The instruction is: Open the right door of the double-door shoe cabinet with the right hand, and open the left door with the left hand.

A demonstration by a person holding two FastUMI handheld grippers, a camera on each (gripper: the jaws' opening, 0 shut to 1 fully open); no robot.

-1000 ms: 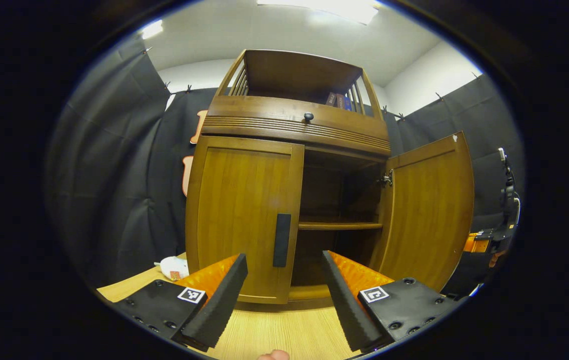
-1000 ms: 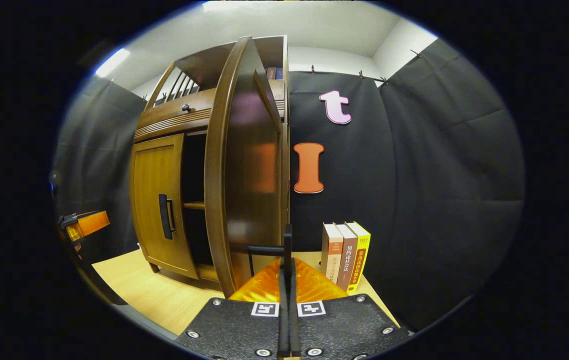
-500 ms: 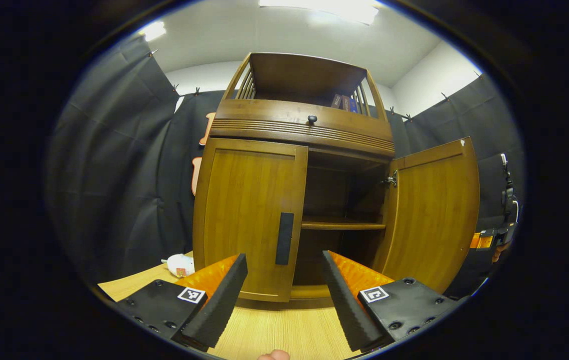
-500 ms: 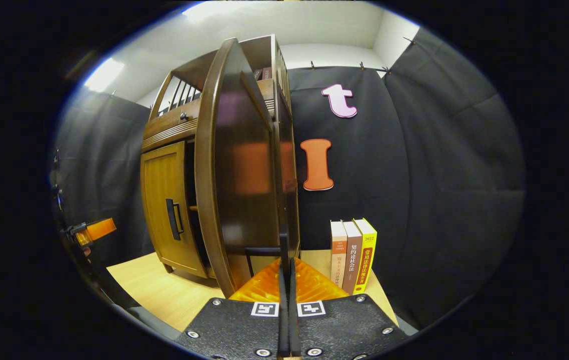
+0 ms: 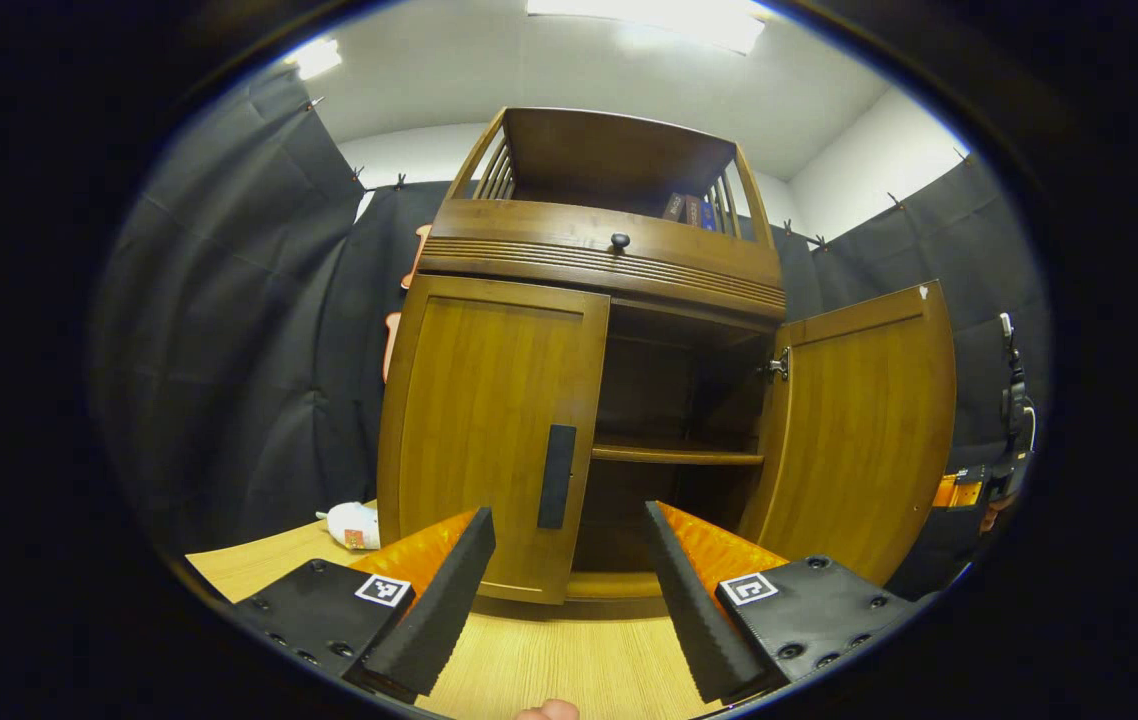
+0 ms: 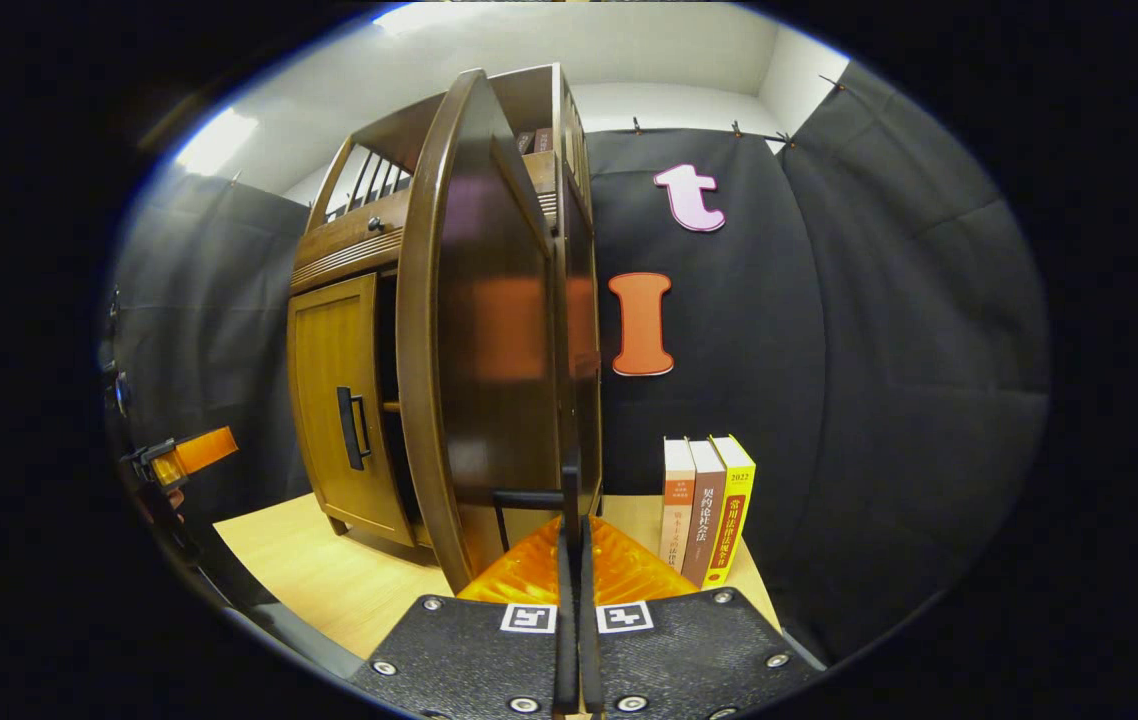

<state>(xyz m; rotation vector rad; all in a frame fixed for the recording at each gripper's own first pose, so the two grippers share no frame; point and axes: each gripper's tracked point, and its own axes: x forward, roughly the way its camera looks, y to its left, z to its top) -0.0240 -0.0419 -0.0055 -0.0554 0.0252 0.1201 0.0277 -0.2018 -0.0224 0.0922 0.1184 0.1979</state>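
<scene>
My right gripper (image 6: 571, 560), clamped on the right door's handle (image 6: 529, 497), has swung it wide; left gripper (image 5: 569, 580) (spread apart) faces the left door's handle (image 5: 557, 476) at 12 o'clock.

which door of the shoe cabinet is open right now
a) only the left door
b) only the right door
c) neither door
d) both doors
b: in the left gripper view the right door is swung wide, showing the shelf inside, while the left door sits flush and closed, its handle untouched.
</scene>
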